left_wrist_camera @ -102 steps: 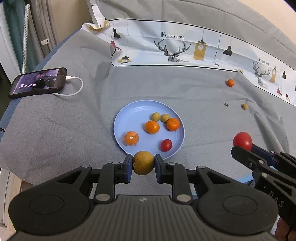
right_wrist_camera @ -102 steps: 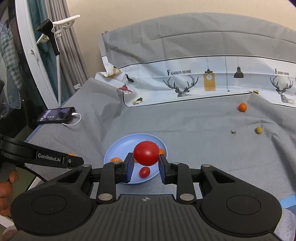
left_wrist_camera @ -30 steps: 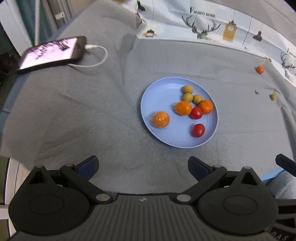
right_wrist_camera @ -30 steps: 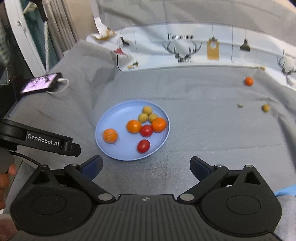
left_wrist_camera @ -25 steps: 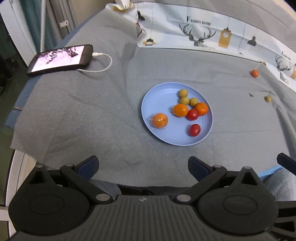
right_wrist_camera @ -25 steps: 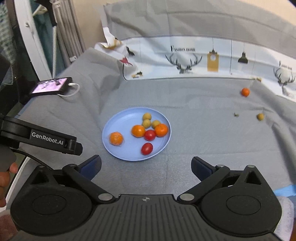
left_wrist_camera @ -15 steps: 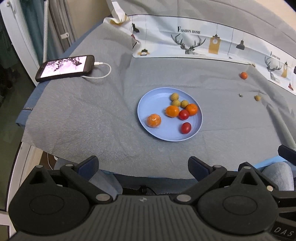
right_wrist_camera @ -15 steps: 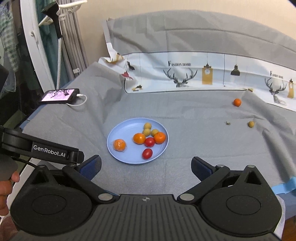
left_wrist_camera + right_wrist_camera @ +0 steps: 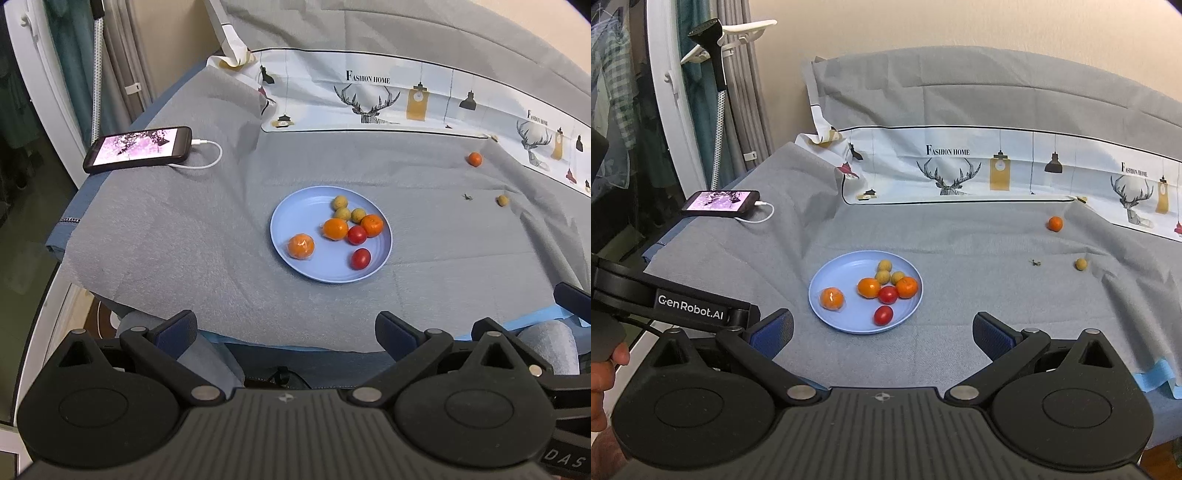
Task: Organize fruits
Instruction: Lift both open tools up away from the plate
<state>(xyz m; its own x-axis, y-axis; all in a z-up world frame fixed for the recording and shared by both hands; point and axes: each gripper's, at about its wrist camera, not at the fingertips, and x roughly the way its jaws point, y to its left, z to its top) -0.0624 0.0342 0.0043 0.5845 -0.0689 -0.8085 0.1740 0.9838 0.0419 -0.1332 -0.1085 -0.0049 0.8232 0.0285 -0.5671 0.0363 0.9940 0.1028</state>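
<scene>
A light blue plate [image 9: 295,218] [image 9: 842,273] sits mid-table on the grey cloth. It holds three oranges, two red tomatoes [image 9: 360,258] [image 9: 883,315] and three small yellow-brown fruits [image 9: 340,202]. A small orange [image 9: 474,159] [image 9: 1055,223] and a small yellow-brown fruit [image 9: 502,201] [image 9: 1080,264] lie loose at the far right. My left gripper [image 9: 286,328] is open and empty, held back off the table's near edge. My right gripper [image 9: 882,334] is open and empty, near the front edge below the plate.
A phone [image 9: 138,148] [image 9: 720,201] on a white charging cable lies at the far left corner. A printed white sheet [image 9: 406,103] runs along the back. A small dark stem bit [image 9: 468,196] lies near the loose fruits. Blue tape [image 9: 1156,376] marks the front right edge.
Both grippers let go of their fruit, the yellow-brown one and the tomato, which now lie on the plate. Both have opened and pulled back and up from the plate.
</scene>
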